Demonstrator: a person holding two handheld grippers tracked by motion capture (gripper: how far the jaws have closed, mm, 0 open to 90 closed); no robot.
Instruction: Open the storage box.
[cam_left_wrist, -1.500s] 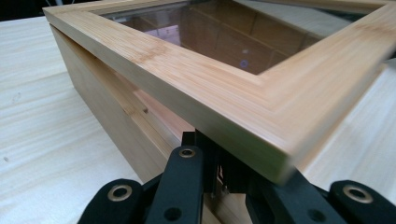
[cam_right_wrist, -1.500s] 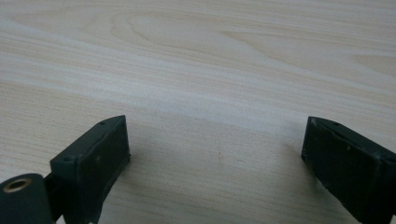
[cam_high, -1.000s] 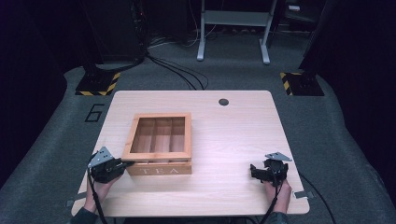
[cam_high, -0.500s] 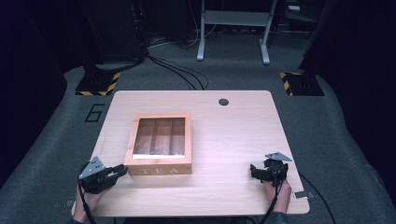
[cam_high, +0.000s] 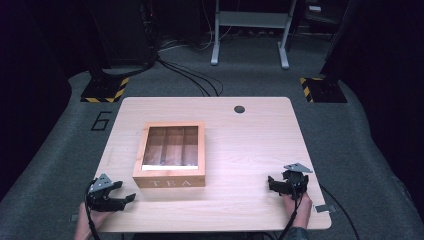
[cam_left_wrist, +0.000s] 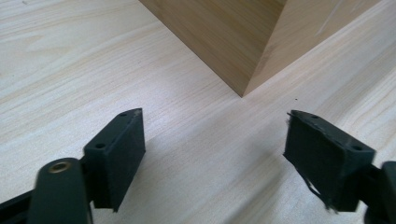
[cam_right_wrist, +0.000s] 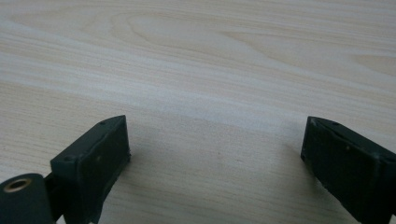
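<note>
A wooden tea box (cam_high: 170, 154) with a glass lid and the word TEA on its front stands left of the table's middle. My left gripper (cam_high: 124, 200) rests near the table's front left corner, open, its jaws pointing right toward the box's near left corner (cam_left_wrist: 243, 88). In the left gripper view nothing sits between the wide-apart jaws (cam_left_wrist: 212, 156). My right gripper (cam_high: 274, 183) lies near the front right edge, open, with bare tabletop between its jaws (cam_right_wrist: 215, 158).
The light wooden table (cam_high: 250, 145) has a round cable hole (cam_high: 239, 109) at the back. Dark floor surrounds it, with cables (cam_high: 190, 80), a metal stand (cam_high: 250, 30) and striped floor plates (cam_high: 105, 92) behind.
My left gripper has drawn back from the box's front left corner toward the table's front left edge and turned its jaws to the right. The right gripper has stayed still.
</note>
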